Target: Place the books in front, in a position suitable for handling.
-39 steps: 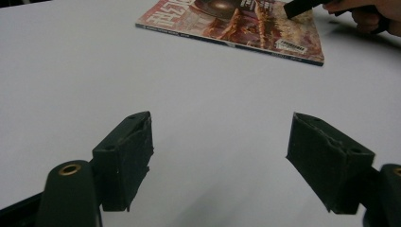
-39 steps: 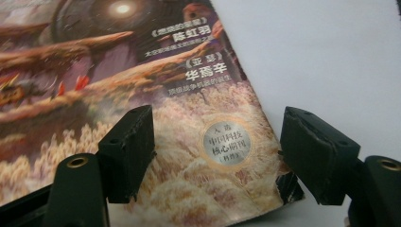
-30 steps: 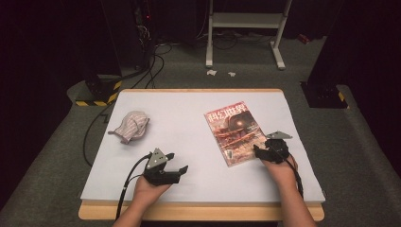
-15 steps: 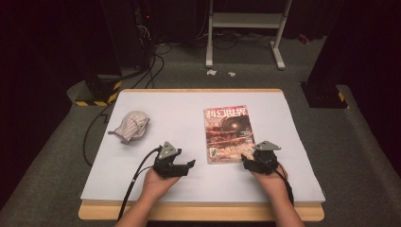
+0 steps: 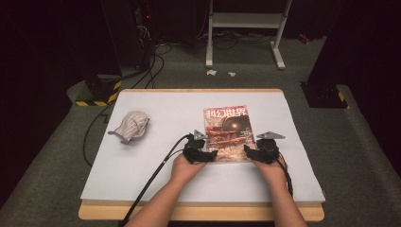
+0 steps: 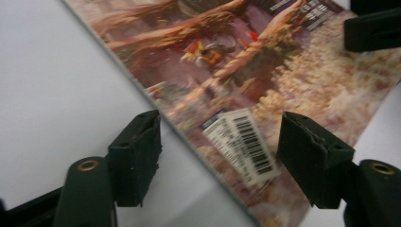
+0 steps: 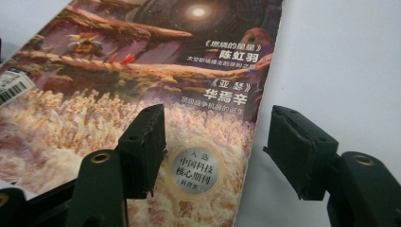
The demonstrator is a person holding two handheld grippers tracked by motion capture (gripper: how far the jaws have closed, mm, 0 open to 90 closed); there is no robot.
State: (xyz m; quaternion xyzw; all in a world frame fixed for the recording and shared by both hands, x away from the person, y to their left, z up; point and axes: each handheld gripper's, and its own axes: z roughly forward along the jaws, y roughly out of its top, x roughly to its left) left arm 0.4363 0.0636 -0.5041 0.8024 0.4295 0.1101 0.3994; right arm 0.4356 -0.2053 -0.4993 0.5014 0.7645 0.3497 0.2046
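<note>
Magazine: the magazine [image 5: 227, 134] lies flat and face up on the white tabletop [image 5: 156, 109], just right of centre in the high view, its near short edge toward me.
Left claw: my left claw [image 5: 204, 154] sits at the magazine's lower left corner; in the left gripper view the spine edge runs diagonally between my jaws, one jaw over bare tabletop, the other over the barcode label [image 6: 246, 145]. The jaws have just been closing, yet they are parted and press on nothing.
Right claw: my right claw [image 5: 256, 153] straddles the lower right corner the same way, one jaw over the cover, one over the tabletop. Its jaws have also just been closing, with a gap on both sides of the edge.
Why so: I judge I bracket both near corners so as to pinch the edges together and lift or turn the magazine evenly.
Edges: the corners lie flush on the tabletop, so a jaw must slide under.
Open room: wide bare tabletop at frame left up to the crumpled cloth [image 5: 131, 126], well apart; a narrower strip at frame right.
</note>
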